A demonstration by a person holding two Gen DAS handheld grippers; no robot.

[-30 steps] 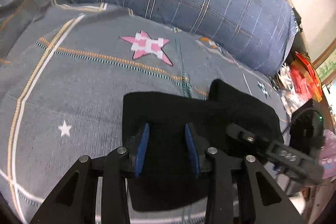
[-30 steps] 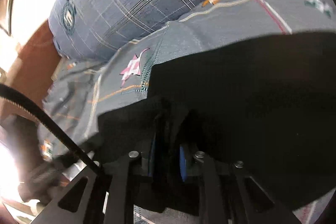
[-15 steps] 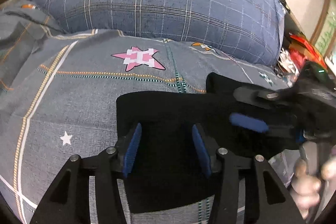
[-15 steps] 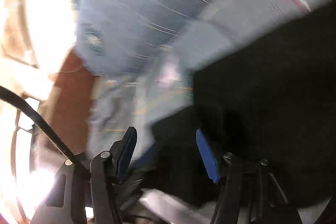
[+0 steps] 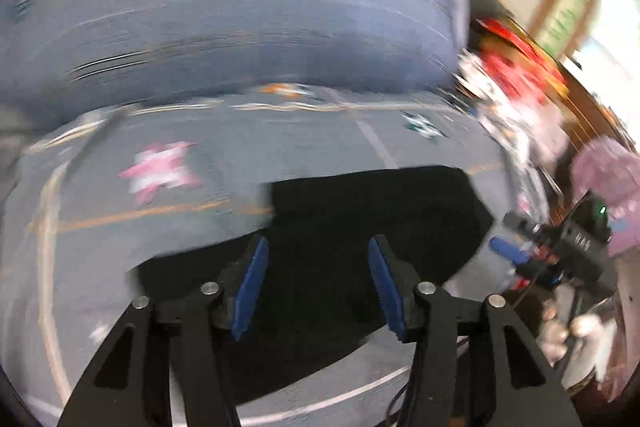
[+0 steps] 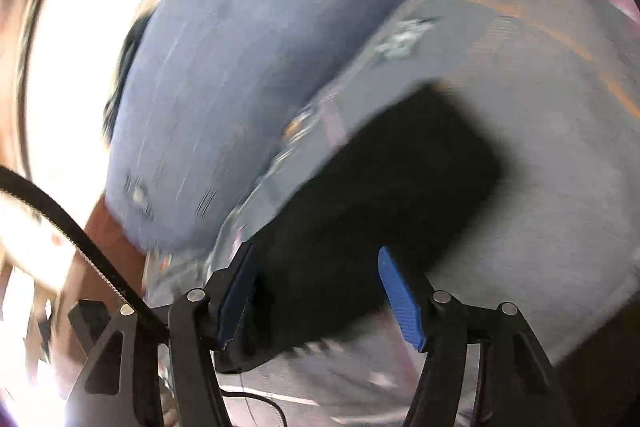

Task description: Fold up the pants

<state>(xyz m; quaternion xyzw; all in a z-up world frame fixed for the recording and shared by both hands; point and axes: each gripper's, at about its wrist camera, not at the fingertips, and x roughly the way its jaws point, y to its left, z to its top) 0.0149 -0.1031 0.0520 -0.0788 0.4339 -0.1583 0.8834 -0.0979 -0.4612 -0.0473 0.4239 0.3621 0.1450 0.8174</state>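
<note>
Pants (image 5: 360, 227) seen folded compact, lower centre; left gripper (image 5: 316, 287) and right gripper (image 6: 316, 291) jaws just opened, nothing clamped; fold judged complete.

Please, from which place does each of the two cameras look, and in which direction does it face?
Left wrist: sits behind the open left gripper, looking down over the folded black pants on the grey star-patterned bedspread; the right gripper and a hand show at right.
Right wrist: sits behind the open right gripper, facing the same pants, with the big blue checked pillow beyond.
Both share pants, bedspread and pillow.
</note>
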